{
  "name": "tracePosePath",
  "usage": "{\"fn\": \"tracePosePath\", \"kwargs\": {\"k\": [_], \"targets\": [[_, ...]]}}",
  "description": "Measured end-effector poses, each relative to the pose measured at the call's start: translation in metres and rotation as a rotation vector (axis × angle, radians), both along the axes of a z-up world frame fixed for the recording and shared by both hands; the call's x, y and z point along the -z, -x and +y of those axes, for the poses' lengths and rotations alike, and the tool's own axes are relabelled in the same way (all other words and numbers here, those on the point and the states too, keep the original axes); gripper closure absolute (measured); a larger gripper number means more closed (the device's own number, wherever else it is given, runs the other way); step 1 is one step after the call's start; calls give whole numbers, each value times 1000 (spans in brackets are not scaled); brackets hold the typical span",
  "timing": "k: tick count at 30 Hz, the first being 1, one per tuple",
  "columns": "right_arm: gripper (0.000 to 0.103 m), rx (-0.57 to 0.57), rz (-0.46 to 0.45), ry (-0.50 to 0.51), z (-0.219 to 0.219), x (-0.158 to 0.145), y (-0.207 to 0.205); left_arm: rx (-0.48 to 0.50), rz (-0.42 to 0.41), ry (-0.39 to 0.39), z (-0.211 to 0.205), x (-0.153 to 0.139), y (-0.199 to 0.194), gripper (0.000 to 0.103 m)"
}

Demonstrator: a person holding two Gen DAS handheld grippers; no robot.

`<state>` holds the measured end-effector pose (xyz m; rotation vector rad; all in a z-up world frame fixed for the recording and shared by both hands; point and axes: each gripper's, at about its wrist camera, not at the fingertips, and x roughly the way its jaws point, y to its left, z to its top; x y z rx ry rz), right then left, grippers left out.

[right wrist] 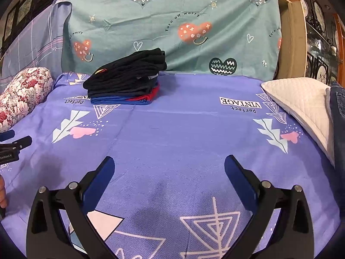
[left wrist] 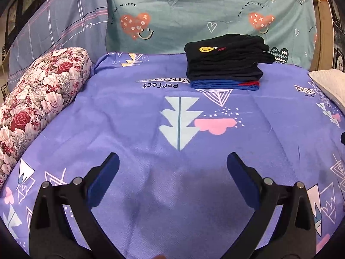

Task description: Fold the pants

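Observation:
A stack of folded pants [left wrist: 226,62] sits at the far side of the purple bed sheet [left wrist: 138,129]; the top pairs are black, one with a yellow smiley patch, over a blue and red pair at the bottom. The same stack [right wrist: 127,79] shows in the right wrist view at the back left. My left gripper [left wrist: 172,161] is open above bare sheet, well short of the stack. My right gripper [right wrist: 169,164] is open too, with nothing between its fingers. The left gripper's tip [right wrist: 13,144] shows at the left edge of the right wrist view.
A floral bolster [left wrist: 36,101] lies along the left side. A white quilted pillow [right wrist: 301,108] and blue denim fabric [right wrist: 338,120] lie at the right edge. A teal heart-print cloth [left wrist: 204,10] hangs behind the bed. A wooden cabinet [right wrist: 319,32] stands at the far right.

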<state>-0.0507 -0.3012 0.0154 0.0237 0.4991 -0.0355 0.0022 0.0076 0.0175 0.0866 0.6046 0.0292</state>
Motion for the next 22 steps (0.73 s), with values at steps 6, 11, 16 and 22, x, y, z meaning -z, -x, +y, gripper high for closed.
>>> {"fn": "tracePosePath", "kwargs": {"k": [6,11,16,22], "targets": [[1,2,7,-5,-1,0,-1,-13,-3,12,5,0,-1,2],[1,5,9,-7,-3,0,0,8,14,26,6,3,-6,2],[1,9,14,-11,-4,0,-1,-25,33,36,11,5,-9,2],[1,10,16,-14,-5,0,-2,-60,60,78,22,8,-13,2]]}}
